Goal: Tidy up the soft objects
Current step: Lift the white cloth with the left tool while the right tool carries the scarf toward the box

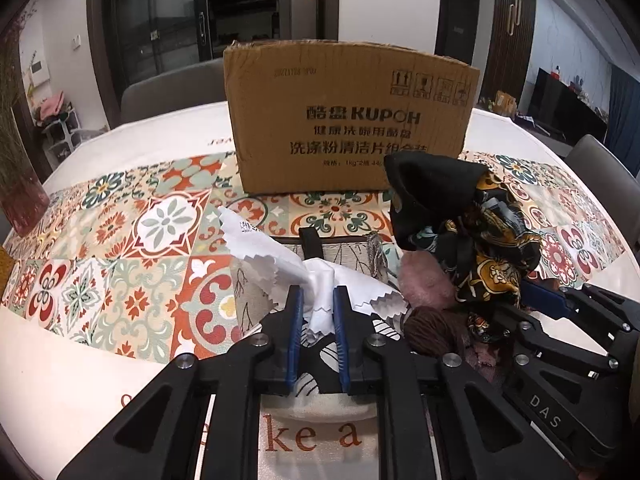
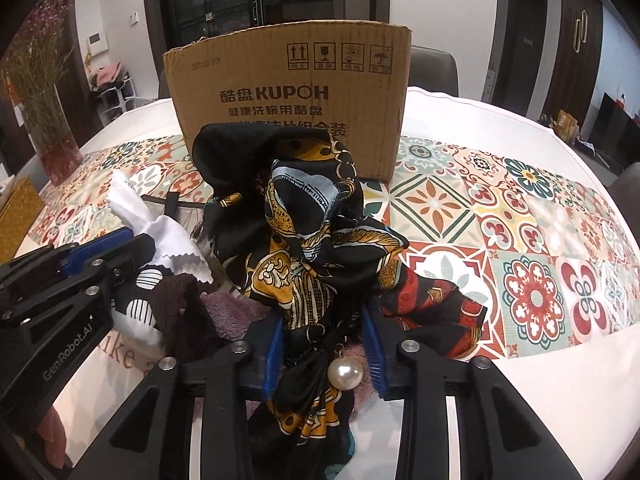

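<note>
The left gripper [image 1: 316,300] has its blue pads pinched nearly shut on a bunched white cloth [image 1: 280,256] with zigzag edges. The cloth rises out of the jaws, its long axis slanting up and away toward the cardboard box [image 1: 352,116].

The right gripper [image 2: 324,328] is clamped on a black and gold patterned scarf [image 2: 304,216], its jaws held partly apart by the thick bundle. The scarf stands upright out of the jaws in front of the box, and a pearl bead [image 2: 345,375] hangs between the pads.

Around both grippers, nearer than the box, lie a brown knit piece [image 1: 434,326], a pink fuzzy piece [image 1: 426,280] and a red and black fabric [image 2: 428,304].

Everything sits on a round white table [image 1: 72,380] with a colourful tile-patterned runner [image 1: 132,232]. Behind the box are a grey chair [image 1: 168,92] and dark glass doors [image 1: 160,20].
</note>
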{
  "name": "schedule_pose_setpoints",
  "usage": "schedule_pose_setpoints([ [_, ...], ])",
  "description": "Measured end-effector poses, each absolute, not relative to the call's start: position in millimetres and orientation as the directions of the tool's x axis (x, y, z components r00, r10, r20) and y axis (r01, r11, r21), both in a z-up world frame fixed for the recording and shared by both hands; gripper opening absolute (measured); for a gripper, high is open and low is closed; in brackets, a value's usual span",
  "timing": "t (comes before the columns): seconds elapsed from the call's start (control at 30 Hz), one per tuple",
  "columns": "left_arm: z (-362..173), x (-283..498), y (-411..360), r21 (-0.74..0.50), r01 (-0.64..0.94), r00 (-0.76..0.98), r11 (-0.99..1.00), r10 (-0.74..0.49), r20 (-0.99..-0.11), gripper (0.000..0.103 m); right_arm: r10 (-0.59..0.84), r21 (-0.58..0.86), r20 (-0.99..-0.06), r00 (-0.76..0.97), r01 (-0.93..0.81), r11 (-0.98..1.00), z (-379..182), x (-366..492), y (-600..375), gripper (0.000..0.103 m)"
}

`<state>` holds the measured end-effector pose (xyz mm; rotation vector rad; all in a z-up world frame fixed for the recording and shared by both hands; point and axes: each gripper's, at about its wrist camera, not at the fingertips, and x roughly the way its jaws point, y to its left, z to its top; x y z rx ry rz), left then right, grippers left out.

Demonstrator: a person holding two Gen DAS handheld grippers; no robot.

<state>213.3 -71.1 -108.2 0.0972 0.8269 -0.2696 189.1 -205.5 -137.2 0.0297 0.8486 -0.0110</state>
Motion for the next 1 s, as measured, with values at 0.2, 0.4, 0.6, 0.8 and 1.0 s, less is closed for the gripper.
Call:
schedule_pose_setpoints([
  [0.2,-107,216,-68,-0.059,0.275,0.635,0.960,-0.227,-0.738,0.008,0.008,0.031,-0.751,0.660,0.023,0.999,-135,191,-203,0.026],
  [0.4,-99,211,-65,-0.086,0.279,0.646,0.956,-0.253,-0.720,0.007,0.015,0.036,-0.730,0.684,0.017,0.999,-127,190,-204,0.022],
  [0.6,-86,205,-63,-0.100,0.288,0.667,0.952,-0.274,-0.692,0.007,0.014,0.034,-0.696,0.718,0.014,0.999,-114,182,-204,0.021],
  [0.8,-70,198,-61,-0.094,0.297,0.691,0.950,-0.282,-0.665,0.007,0.015,0.043,-0.669,0.743,0.019,0.999,-100,176,-203,0.021],
  [1.0,-56,191,-59,-0.098,0.305,0.713,0.947,-0.295,-0.636,0.007,0.010,0.049,-0.644,0.765,0.028,0.998,-90,167,-206,0.021],
])
